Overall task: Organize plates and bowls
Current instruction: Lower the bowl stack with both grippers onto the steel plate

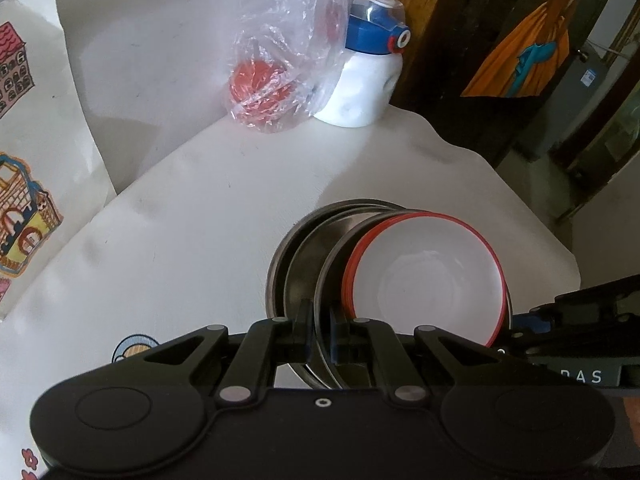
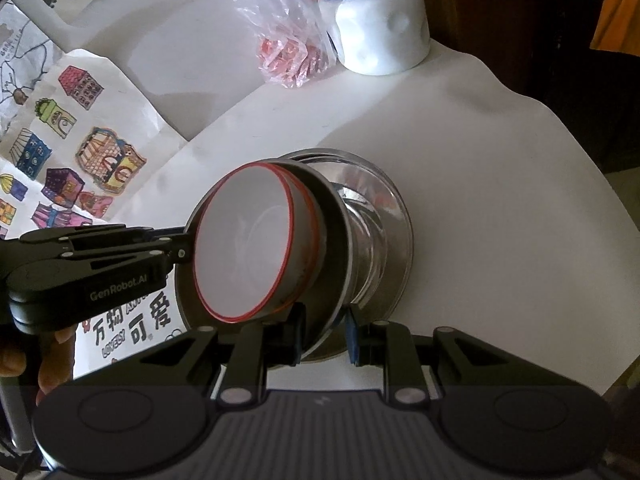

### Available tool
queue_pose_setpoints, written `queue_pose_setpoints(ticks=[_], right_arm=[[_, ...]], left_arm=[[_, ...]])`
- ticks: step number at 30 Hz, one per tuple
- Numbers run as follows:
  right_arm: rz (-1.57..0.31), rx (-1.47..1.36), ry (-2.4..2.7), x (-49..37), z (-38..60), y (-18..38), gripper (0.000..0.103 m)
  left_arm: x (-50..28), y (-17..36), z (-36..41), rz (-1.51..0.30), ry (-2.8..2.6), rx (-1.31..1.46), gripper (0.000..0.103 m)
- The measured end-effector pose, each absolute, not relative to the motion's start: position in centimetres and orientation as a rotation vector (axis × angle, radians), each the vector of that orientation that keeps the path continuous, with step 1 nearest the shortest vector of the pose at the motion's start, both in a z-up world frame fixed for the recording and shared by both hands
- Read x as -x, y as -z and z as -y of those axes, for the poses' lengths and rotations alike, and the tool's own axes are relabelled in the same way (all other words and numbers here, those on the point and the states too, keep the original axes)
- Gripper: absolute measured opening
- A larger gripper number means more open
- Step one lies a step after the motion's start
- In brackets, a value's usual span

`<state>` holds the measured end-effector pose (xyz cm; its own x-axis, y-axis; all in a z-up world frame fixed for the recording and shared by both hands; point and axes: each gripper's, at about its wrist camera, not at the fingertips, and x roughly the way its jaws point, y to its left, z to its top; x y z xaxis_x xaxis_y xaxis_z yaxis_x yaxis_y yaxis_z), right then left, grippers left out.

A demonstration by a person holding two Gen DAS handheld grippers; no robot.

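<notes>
Two steel plates (image 2: 360, 216) stacked, water bottle (image 1: 360, 80), plastic bag (image 1: 280, 60) behind

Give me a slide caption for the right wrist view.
Both claws, right and left, grip a steel plate carrying red-rimmed white bowls over the white table.

Soft daylight washes my white cloth-covered counter (image 1: 200, 216) pale, brightest toward twelve o'clock. Glare streaks the shiny steel plate (image 2: 380, 216) and the crinkled clear plastic bag (image 1: 288, 40). Both views bend and darken at the rims; my black jaws sit in shadow at six o'clock.
</notes>
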<state>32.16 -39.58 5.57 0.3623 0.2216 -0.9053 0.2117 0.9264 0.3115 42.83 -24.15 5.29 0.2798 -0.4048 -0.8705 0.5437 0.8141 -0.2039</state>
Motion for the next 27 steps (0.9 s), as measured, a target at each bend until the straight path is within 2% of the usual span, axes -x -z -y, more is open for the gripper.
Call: queue_pose_setpoints(ticks=[27], right_arm=[[-1.203,-0.365,0.03,-34.0,40.0,-4.5,0.024]], left_arm=[[-44.5,-3.1,24.9,-1.135,0.603,-0.096,0.005]])
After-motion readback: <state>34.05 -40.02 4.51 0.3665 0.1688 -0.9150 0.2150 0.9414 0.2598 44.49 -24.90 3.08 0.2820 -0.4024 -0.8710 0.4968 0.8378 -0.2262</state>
